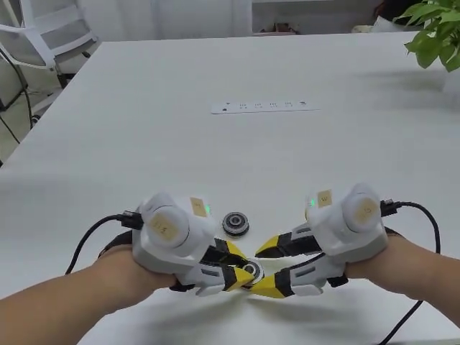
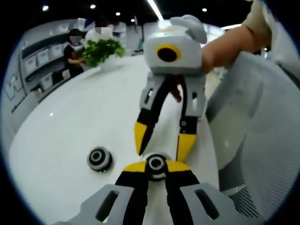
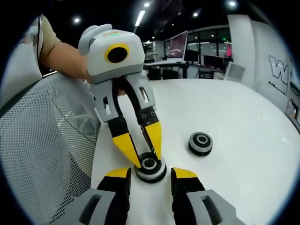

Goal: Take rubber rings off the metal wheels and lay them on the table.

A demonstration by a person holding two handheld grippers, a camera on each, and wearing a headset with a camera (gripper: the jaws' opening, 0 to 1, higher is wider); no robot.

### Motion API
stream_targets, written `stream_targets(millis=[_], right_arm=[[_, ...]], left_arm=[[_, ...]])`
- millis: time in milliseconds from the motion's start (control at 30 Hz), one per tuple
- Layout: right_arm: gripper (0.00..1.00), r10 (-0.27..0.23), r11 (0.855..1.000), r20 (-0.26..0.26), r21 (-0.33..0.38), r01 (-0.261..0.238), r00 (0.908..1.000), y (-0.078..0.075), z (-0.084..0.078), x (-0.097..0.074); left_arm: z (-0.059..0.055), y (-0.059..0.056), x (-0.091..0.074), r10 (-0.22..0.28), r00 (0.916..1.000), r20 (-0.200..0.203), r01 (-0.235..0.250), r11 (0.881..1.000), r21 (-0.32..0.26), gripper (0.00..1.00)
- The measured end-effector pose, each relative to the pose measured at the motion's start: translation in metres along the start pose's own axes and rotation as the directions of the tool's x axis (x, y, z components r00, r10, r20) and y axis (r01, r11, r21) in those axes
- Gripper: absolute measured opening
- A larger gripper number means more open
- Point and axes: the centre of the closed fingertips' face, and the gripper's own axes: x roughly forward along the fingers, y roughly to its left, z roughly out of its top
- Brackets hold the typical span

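In the head view the left gripper (image 1: 237,264) and the right gripper (image 1: 263,267) meet tip to tip close to the near edge of the white table (image 1: 144,129), with a small metal wheel (image 1: 250,271) between them. A second wheel (image 1: 235,223) lies flat just beyond, apart from both, and a power strip (image 1: 264,107) sits well away. From here the jaws overlap, so which one grips is hard to tell. The left gripper view settles one half. Its own yellow tips are clenched on the wheel (image 2: 156,165) from either side, while the right gripper (image 2: 162,143) points in from above, jaws released and spread, tips just short of the wheel. The right gripper view gives the other half. Its own jaws stand apart with the wheel (image 3: 150,168) just ahead of the gap, the dark rubber ring (image 3: 151,178) sits on the rim, and the left gripper's tips pinch the wheel from above. Whether the wheel rests on the table or is lifted I cannot tell. The second wheel (image 3: 200,143) appears to wear its ring too, so I judge the task to be at its start: one tong steadies the wheel and the other is placed to take the ring. The next move calls for the right tips to close on the ring's edge alone, not the metal, and peel it outward against a firm left hold.
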Motion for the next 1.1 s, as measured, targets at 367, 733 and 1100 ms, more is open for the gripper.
stream_targets(millis=[367, 733, 1100], right_arm=[[0.27, 0.0, 1.0, 0.001, 0.03, 0.0, 1.0, -0.0004, -0.0033, 0.0038], [0.22, -0.007, 1.0, -0.013, -0.006, 0.007, 0.9999, 0.0015, -0.0056, -0.0007], [0.19, -0.015, 1.0, -0.027, -0.02, 0.014, 0.9995, 0.0015, -0.008, -0.0034]], left_arm=[[-0.0001, -0.0001, -0.001, 0.003, 1.0, 0.003, -0.003, 1.0, 0.003, 0.13], [0.0001, -0.0004, -0.0015, 0.006, 0.9999, 0.012, -0.006, 1.0, -0.001, 0.13], [-0.0004, -0.0003, -0.0016, 0.01, 0.9998, 0.015, -0.01, 1.0, -0.002, 0.13]])
